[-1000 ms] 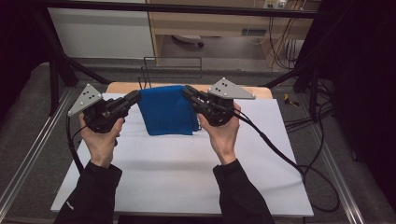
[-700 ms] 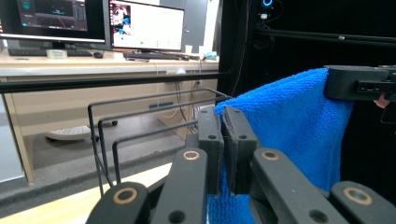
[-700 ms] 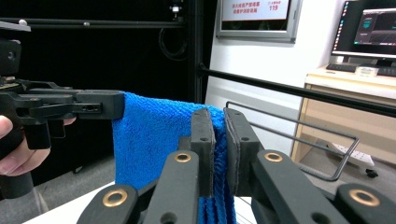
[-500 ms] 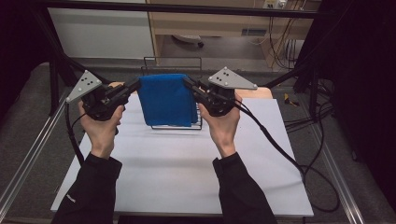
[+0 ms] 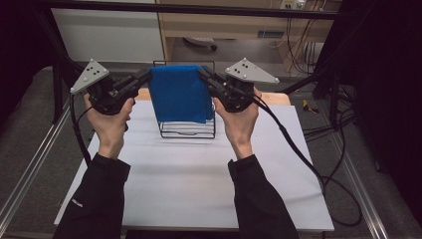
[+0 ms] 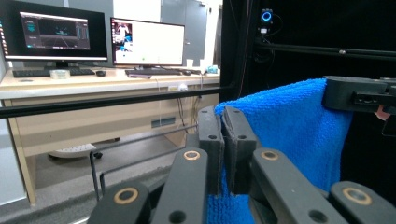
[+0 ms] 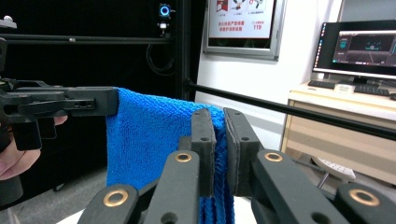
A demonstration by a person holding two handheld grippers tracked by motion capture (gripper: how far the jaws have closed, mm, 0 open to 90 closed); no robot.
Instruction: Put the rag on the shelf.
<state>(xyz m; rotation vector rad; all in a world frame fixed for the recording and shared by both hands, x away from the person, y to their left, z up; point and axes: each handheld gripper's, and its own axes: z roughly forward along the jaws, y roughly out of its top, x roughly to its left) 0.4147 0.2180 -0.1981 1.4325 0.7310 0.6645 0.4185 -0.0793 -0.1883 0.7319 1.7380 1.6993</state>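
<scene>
The blue towel point(image 5: 180, 93) hangs folded in the air above the wire rack point(image 5: 188, 128), each upper corner pinched by closed tongs, the left tongs point(image 5: 144, 77) on one side and the right tongs point(image 5: 203, 73) on the other, probably so it stays spread flat and can go over the rack. The white tabletop point(image 5: 199, 184) below carries the rack near its far edge. Behind stand a wooden desk point(image 6: 70, 100) and monitors point(image 6: 53, 30).

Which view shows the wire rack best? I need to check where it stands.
The high view: the rack stands on the table below the hanging towel, its front wires plain. The left gripper view catches part of its frame from the side. The right gripper view shows the towel instead.
</scene>
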